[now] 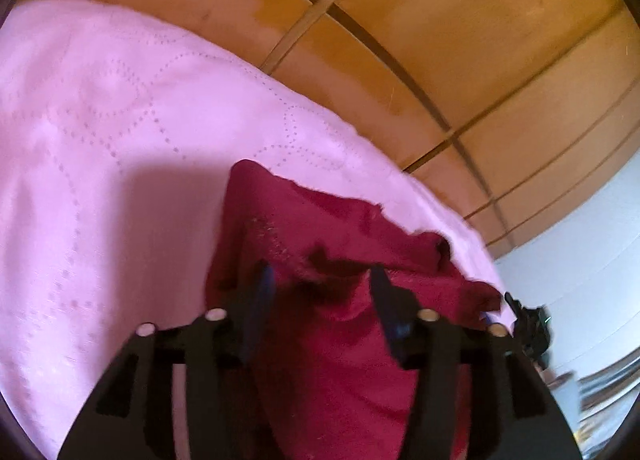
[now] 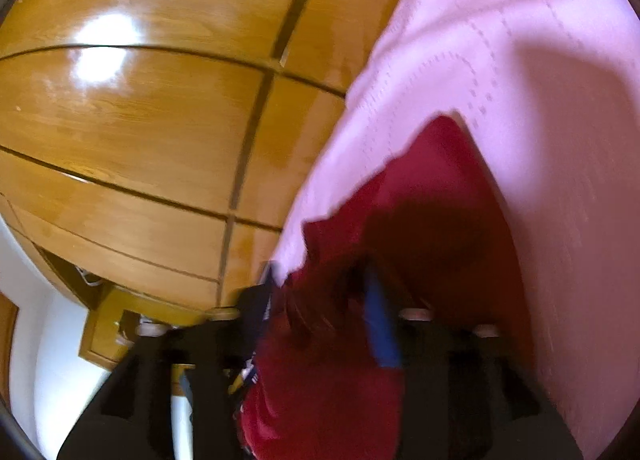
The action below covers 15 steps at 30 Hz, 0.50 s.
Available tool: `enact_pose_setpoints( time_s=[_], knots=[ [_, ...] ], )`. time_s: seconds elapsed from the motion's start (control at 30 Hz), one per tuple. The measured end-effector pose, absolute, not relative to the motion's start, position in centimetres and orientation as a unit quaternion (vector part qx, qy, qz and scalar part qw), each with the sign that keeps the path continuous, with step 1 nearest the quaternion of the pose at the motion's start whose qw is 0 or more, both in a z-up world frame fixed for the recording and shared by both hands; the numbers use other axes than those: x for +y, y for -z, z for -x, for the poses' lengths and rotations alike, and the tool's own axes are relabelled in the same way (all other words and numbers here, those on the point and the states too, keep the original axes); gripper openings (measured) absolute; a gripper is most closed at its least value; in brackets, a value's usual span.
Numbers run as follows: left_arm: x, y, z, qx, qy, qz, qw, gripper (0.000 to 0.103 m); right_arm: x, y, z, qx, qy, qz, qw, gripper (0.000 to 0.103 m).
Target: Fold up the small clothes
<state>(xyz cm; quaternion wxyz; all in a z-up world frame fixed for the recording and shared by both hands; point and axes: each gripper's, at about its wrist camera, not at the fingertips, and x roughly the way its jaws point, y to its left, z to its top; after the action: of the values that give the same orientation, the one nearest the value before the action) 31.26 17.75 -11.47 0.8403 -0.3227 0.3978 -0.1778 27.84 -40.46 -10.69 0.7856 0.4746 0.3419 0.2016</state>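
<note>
A small dark red garment (image 1: 328, 220) lies crumpled on a pink quilted bedspread (image 1: 100, 132). My left gripper (image 1: 322, 280) is right over it, jaws apart, with red cloth bunched between the fingers. In the right wrist view the same red garment (image 2: 436, 200) lies on the pink bedspread (image 2: 540, 80). My right gripper (image 2: 320, 280) is also on it, jaws apart, with red cloth filling the gap between the fingers. The right view is blurred. The other gripper (image 1: 528, 324) shows at the garment's far right edge in the left wrist view.
Glossy wooden wardrobe doors (image 1: 440, 40) stand beyond the bed's edge and also show in the right wrist view (image 2: 140, 120). A white wall (image 1: 580, 260) is at the right. The bedspread edge (image 2: 340, 140) drops off beside the garment.
</note>
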Motion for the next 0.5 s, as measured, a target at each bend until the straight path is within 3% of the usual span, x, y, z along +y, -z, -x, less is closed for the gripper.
enact_pose_setpoints(
  time_s=[0.2, 0.33, 0.5],
  knots=[
    [19.0, 9.9, -30.1, 0.37, 0.142, 0.323, 0.86, 0.072, -40.6, 7.5, -27.1, 0.314, -0.173, -0.391, 0.848, 0.064],
    [18.8, 9.5, -30.5, 0.385, 0.11, 0.27, 0.876, 0.073, -37.8, 6.3, -28.2, 0.377, -0.129, -0.24, 0.885, 0.054],
    [18.0, 10.6, -30.7, 0.416, 0.129, 0.258, 0.862, 0.073, -35.9, 7.4, -30.0, 0.421, -0.124, -0.181, 0.88, 0.054]
  ],
)
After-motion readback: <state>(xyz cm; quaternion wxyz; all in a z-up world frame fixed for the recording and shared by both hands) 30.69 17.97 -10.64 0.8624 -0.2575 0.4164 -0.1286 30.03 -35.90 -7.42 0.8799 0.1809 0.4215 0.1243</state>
